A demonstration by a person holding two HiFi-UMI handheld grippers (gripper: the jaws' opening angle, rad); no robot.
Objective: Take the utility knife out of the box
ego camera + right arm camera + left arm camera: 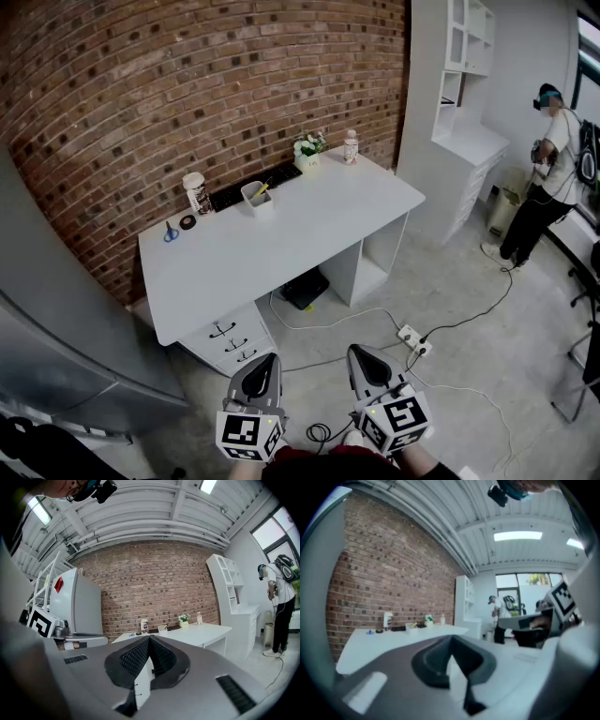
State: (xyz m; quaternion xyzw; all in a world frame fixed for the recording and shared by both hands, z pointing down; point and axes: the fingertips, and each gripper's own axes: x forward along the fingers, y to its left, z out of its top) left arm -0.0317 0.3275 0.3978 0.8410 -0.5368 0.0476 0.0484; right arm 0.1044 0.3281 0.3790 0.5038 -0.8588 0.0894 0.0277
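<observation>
In the head view, the left tool [270,359] and the right tool [359,351] are held side by side, low and roughly level, each with its jaws together on nothing. Well ahead of them stands a white desk [309,234] against a brick wall [187,84]. The box [255,200] sits near the desk's far edge, ahead and slightly left of the left tool. A yellow-handled thing, seemingly the utility knife [264,187], sticks up out of it. Further left of the box are a tall cup [196,193], a black roll [188,222] and blue scissors [171,232]. Beyond it to the right are a plant pot [309,150] and a bottle [351,146]. Between the tools and the desk lies floor crossed by cables [319,325], with a power strip [413,339] just ahead of the right tool. A drawer unit [230,339] under the desk's near end is just beyond the left tool. A grey fridge [56,309] looms at the left tool's left. Far to the right, a person [548,178] stands by a white shelf unit [464,84].

In the left gripper view, the pads meet with nothing between them. The desk stretches beyond the tip, the box small and far off on it. The right tool's marker cube [562,599] shows on the right.

In the right gripper view, the ribbed pads are pressed together and hold nothing. The desk and box lie straight ahead past the tip, the fridge to the left, the person to the right.
</observation>
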